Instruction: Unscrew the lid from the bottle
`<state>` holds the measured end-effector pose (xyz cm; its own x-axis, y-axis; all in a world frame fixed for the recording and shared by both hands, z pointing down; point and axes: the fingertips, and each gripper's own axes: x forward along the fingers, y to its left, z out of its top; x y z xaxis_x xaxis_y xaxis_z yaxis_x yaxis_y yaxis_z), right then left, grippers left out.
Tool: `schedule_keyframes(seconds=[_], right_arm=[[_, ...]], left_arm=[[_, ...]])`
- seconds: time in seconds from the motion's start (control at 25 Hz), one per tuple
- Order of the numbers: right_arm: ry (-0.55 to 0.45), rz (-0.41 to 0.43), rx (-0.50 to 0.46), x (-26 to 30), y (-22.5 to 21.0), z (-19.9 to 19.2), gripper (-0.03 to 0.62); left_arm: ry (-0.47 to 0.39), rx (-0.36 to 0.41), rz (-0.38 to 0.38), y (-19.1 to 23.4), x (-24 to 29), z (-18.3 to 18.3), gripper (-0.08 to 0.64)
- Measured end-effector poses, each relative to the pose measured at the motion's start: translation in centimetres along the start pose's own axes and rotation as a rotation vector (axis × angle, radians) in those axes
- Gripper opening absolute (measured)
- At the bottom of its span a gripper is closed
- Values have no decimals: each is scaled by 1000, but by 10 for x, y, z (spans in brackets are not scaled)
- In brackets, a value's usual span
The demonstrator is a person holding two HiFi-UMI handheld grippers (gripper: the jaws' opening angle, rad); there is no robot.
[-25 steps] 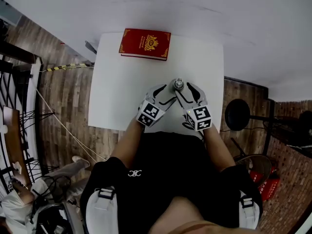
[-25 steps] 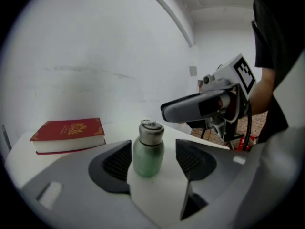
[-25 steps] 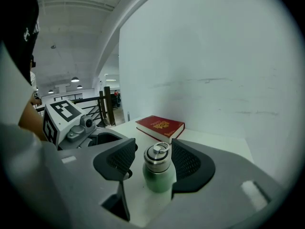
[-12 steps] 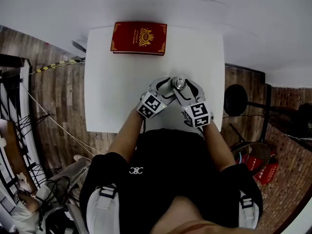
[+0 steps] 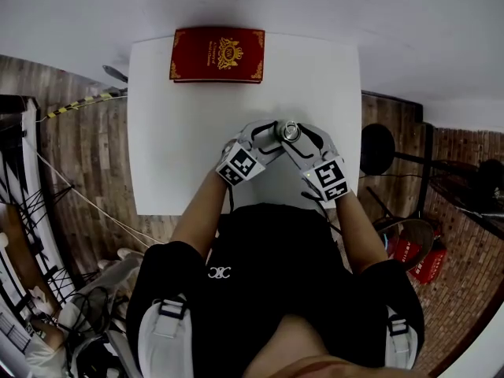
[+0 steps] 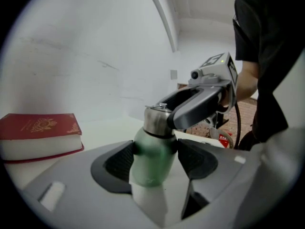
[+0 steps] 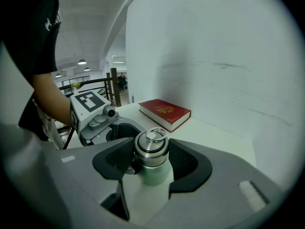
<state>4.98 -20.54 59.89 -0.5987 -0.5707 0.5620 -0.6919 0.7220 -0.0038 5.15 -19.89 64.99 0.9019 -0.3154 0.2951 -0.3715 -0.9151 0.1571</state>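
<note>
Clamps bottle (image 6: 150,149) body in left tool (image 6: 156,162), jaws just closed in, pads on both sides, likely to stop it spinning, upright near worktop's (image 5: 197,148) near edge. Grips lid (image 7: 151,144) in right tool (image 7: 152,162), seemingly ready to twist. Leaves book (image 5: 218,53) at far edge.

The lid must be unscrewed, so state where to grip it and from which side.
Grip the steel lid across its round side wall, one of the jaws on each flank, coming from the person's side. The bottle stands upright, so that wall is vertical and free all round; the small ring on top looks too slight to turn by.
</note>
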Motion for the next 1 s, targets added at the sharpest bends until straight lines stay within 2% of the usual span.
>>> schedule_keyframes(seconds=[0.16, 0.36, 0.48, 0.56, 0.64, 0.72, 0.84, 1.0], right_arm=[[66, 241, -189, 0, 4, -1, 227], [263, 529, -475, -2, 8, -14, 229], [343, 622, -624, -3, 10, -15, 229], [372, 632, -662, -2, 11, -14, 229], [378, 598, -636, -1, 10, -14, 229], [329, 543, -550, -4, 8, -11, 229], [158, 436, -332, -15, 2, 8, 230], [-81, 238, -44, -29, -2, 21, 229]], left_arm=[[-6, 6, -10, -1, 0, 1, 342], [-9, 14, -14, -2, 0, 3, 342], [-7, 14, -16, -2, 1, 2, 342], [-4, 12, -15, -2, 1, 2, 342], [-1, 9, -12, -1, 0, 1, 342], [1, 9, -10, -1, 0, 0, 342], [5, 6, -6, 0, 1, 0, 342], [12, 0, 1, 0, 0, 0, 342]])
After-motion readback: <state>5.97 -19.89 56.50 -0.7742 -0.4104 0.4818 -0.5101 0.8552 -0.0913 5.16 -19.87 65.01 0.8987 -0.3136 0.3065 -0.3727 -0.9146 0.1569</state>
